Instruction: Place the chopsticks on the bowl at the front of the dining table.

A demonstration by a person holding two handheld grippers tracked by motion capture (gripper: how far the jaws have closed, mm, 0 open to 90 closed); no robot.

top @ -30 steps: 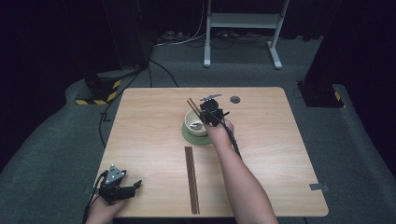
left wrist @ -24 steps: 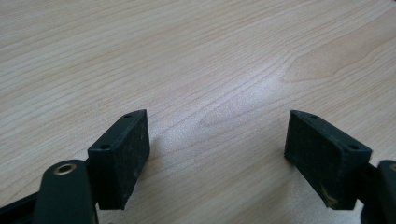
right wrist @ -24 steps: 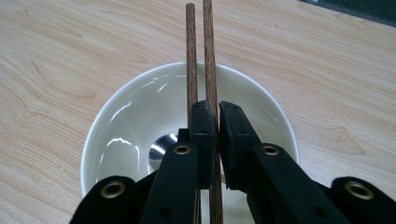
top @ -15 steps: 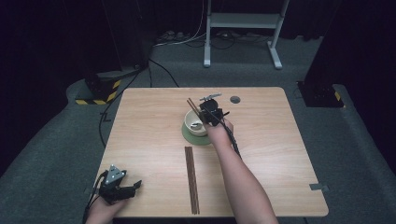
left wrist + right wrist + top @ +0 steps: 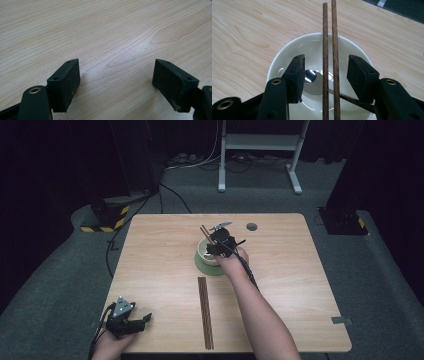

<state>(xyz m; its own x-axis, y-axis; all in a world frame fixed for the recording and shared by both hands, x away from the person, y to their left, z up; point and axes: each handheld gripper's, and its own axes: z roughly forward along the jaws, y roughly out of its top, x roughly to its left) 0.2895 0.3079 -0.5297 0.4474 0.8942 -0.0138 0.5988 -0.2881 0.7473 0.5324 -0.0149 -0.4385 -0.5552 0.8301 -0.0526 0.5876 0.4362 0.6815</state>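
On the wooden table (image 5: 165,245) a white bowl (image 5: 287,52) carries a pair of chopsticks (image 5: 329,37) across its rim, the right gripper (image 5: 325,75) has just been opening off them, jaws apart with the pair untouched between, so I judge placing done and backing away clear next, toward the second pair (image 5: 205,312), while the left gripper (image 5: 116,82) rests wide and empty

Right tongs (image 5: 216,241) over the white bowl (image 5: 205,254) on its green saucer (image 5: 202,267), jaws just opened, chopstick pair (image 5: 205,231) poking out beyond them. Second pair (image 5: 205,312) lies flat on desk (image 5: 300,285), between both tongs (left tongs (image 5: 142,320) idle, near edge).
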